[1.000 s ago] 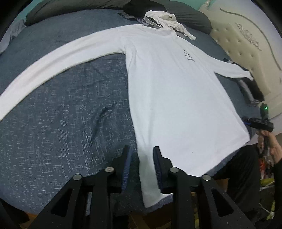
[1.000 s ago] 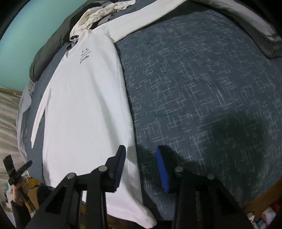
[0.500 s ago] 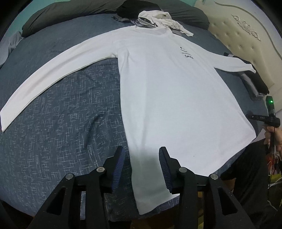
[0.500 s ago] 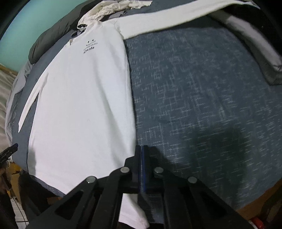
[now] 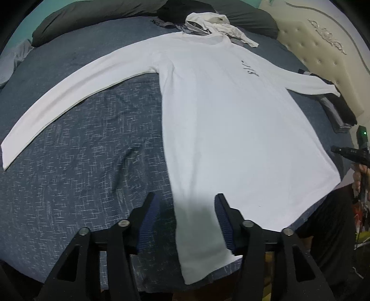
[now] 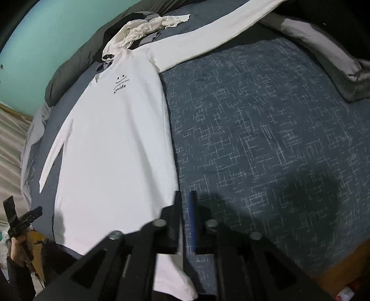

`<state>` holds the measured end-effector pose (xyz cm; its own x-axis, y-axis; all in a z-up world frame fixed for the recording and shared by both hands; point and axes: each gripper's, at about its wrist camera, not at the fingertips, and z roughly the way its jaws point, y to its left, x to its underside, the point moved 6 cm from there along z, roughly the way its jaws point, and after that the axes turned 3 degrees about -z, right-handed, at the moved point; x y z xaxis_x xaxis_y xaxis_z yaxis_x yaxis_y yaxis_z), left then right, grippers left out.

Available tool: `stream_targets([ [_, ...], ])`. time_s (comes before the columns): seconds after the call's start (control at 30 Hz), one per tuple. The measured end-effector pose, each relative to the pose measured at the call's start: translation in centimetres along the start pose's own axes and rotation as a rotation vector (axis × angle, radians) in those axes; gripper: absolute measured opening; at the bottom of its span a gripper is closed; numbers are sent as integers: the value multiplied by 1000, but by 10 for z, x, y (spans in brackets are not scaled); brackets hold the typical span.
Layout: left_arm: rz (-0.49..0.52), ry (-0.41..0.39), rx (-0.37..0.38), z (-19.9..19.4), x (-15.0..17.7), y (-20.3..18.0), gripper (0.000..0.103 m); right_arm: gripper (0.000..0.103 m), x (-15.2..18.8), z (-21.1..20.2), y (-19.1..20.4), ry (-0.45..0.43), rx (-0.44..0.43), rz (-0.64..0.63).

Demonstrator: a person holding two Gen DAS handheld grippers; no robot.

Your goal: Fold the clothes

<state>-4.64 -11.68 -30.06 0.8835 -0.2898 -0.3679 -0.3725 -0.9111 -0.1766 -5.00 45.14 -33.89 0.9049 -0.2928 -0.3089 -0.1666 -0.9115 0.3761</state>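
Note:
A white long-sleeved shirt (image 5: 226, 129) lies flat, front up, on the blue patterned bedspread (image 5: 87, 162), both sleeves spread out. My left gripper (image 5: 186, 217) hovers over the shirt's near left hem corner. Its jaws are opening, the corner lies between them, and the pads do not press on it. In the right wrist view the shirt (image 6: 115, 143) shows a small black smile print. My right gripper (image 6: 185, 220) sits at the shirt's right hem edge, jaws opening from a narrow gap. The shirt's edge runs under its left finger (image 6: 175, 222).
A crumpled white garment (image 5: 215, 20) and dark pillows (image 5: 97, 18) lie beyond the collar. Folded dark clothes (image 5: 335, 111) sit by the cream tufted headboard (image 5: 323, 51). A grey blanket (image 6: 335, 60) lies at the far right. The person's hand (image 5: 359, 176) is at the bed's edge.
The left jaws have spread wider around the hem corner. The right jaws closed fully half a second ago and now show a narrow gap. Neither hand has shifted much.

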Motion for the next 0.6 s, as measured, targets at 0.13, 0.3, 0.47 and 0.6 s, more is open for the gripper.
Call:
stream_targets([
  [0.13,-12,-19,-34,0,-2,4,64,40,1,4,3,17,-3,-5],
  [0.3,-28,-40,-58,0,-3,7,83,40,-2,32,10,68,28,-39],
  [0.47,-32,-44,-54,0,-4,4,83,31,1,38,14,86,38,-57],
  [0.6,-25,-44,-54,1,-5,2,88,18,5,41,20,98,54,-89],
])
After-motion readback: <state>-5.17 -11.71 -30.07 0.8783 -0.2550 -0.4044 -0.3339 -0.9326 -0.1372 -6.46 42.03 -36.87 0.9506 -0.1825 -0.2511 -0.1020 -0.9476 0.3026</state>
